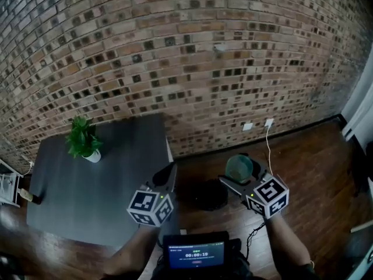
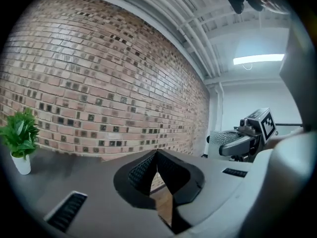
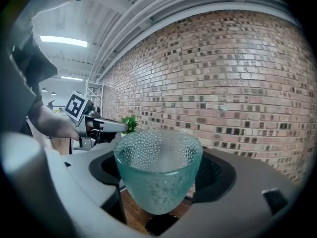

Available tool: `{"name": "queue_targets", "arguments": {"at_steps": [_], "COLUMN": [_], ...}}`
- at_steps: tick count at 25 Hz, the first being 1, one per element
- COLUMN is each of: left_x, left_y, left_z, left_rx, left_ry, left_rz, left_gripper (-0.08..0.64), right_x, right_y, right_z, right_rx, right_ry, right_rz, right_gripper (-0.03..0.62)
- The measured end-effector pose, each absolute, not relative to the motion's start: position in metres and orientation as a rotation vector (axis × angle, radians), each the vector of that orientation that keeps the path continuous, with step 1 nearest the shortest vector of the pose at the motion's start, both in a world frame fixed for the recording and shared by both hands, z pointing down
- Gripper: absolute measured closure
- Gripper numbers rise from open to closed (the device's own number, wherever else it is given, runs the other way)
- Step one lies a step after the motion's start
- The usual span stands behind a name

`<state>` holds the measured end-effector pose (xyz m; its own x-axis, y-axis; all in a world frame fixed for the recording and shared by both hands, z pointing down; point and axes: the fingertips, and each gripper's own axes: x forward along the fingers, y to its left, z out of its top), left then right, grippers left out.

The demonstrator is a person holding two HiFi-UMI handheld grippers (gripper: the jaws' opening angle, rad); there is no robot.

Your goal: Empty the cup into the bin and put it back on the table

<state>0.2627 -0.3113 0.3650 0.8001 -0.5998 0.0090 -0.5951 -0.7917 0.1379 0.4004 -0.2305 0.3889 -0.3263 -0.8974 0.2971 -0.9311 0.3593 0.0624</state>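
Note:
A teal, bumpy glass cup [image 3: 158, 187] stands upright between the jaws of my right gripper [image 3: 159, 167], which is shut on it. In the head view the cup [image 1: 239, 167] hangs in the right gripper [image 1: 242, 172] over the wooden floor, just right of a round black bin [image 1: 204, 196]. I see nothing inside the cup. My left gripper [image 1: 168, 178] hovers at the right edge of the dark grey table [image 1: 87, 197], left of the bin. Its jaws [image 2: 156, 157] are shut with nothing in them. From the left gripper view the right gripper [image 2: 247, 135] shows with the cup [image 2: 224, 139].
A small potted plant [image 1: 84, 140] in a white pot stands at the table's back left. A brick wall [image 1: 192, 57] rises behind, with a socket and white cable [image 1: 268, 134]. A screen [image 1: 196, 254] sits at the bottom edge. White furniture [image 1: 360, 107] is at the right.

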Motion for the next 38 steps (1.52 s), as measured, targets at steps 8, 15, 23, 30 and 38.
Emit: {"name": "queue_targets", "arguments": {"at_steps": [8,15,23,30,38], "left_x": [0.28,0.273,0.254,0.228,0.208], "left_y": [-0.305,-0.306,-0.312,-0.319,-0.334], "left_z": [0.363,0.356,0.346,0.351,0.359], "left_rx": [2.789,2.81,2.825,2.801,2.783], "left_ry": [-1.035,-1.032,-1.083,-1.13,-1.188], "left_rz": [-0.081,-0.076,-0.078,-0.073,-0.057], "left_gripper": [0.558,0.558,0.558,0.558,0.558], "right_x": [0.458,0.469,0.477,0.477,0.485], "right_y": [-0.244,-0.258,-0.285,-0.305,-0.326], "right_z": [0.378,0.382,0.412,0.415,0.418], "right_rx": [1.556,1.499,1.343,1.314,1.265], "right_ry": [-2.317,-2.244,-2.085,-1.987,-1.85], "right_rz": [0.127,0.107,0.072,0.033,-0.038], "right_gripper": [0.193,0.192,0.193,0.193,0.193]}}
